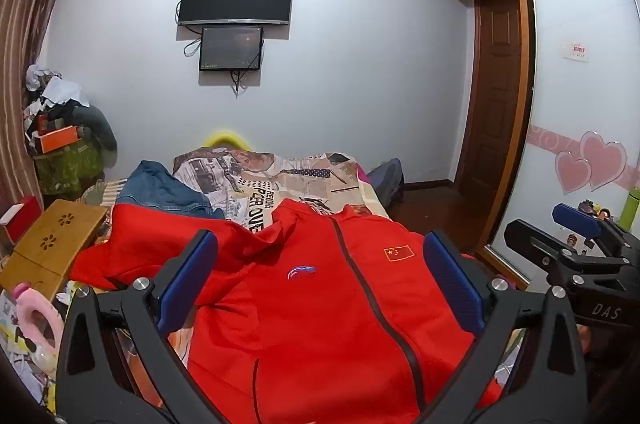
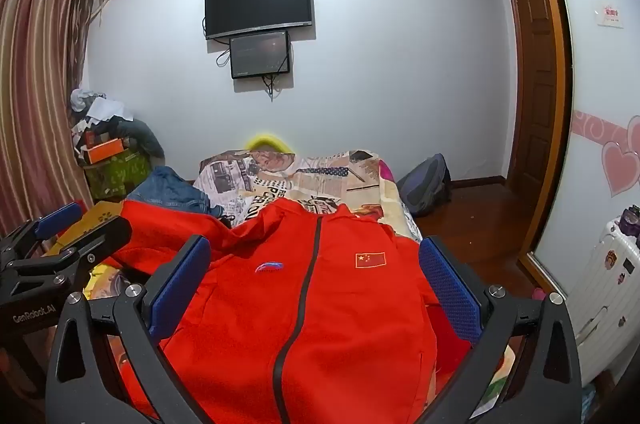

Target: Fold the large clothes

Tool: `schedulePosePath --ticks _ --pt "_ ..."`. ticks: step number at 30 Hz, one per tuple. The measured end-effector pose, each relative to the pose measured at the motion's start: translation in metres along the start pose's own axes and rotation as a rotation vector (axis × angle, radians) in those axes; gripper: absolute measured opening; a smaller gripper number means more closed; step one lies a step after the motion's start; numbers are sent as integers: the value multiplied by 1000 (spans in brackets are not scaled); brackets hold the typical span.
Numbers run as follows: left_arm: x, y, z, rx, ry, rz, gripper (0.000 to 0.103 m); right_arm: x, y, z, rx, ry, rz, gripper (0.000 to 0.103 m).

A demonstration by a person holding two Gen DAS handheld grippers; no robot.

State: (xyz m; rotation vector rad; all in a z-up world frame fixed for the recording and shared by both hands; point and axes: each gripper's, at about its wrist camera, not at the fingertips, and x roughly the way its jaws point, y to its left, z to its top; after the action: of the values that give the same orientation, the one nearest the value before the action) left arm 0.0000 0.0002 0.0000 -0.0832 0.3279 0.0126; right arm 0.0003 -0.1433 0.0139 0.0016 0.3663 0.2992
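Both sets of jaws stand spread wide and pinch nothing: our left gripper (image 1: 320,288) and right gripper (image 2: 316,288) hover side by side above the near part of the red jacket (image 1: 320,324). We judge folding has not begun, since it lies front up and zipped on the bed (image 1: 304,180), collar far, one sleeve (image 1: 160,248) thrown out to the left. That sleeve reaches toward a wooden tray table (image 1: 52,244) and the jeans (image 1: 168,192), so room is tight there. On the right, the jacket's edge runs close to the bed's drop-off.
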Motion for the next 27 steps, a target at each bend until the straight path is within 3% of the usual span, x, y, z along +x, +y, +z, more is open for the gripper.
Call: schedulePosePath --ticks 27 --pt "7 3 -6 8 2 -4 103 4 -3 -1 8 6 9 103"
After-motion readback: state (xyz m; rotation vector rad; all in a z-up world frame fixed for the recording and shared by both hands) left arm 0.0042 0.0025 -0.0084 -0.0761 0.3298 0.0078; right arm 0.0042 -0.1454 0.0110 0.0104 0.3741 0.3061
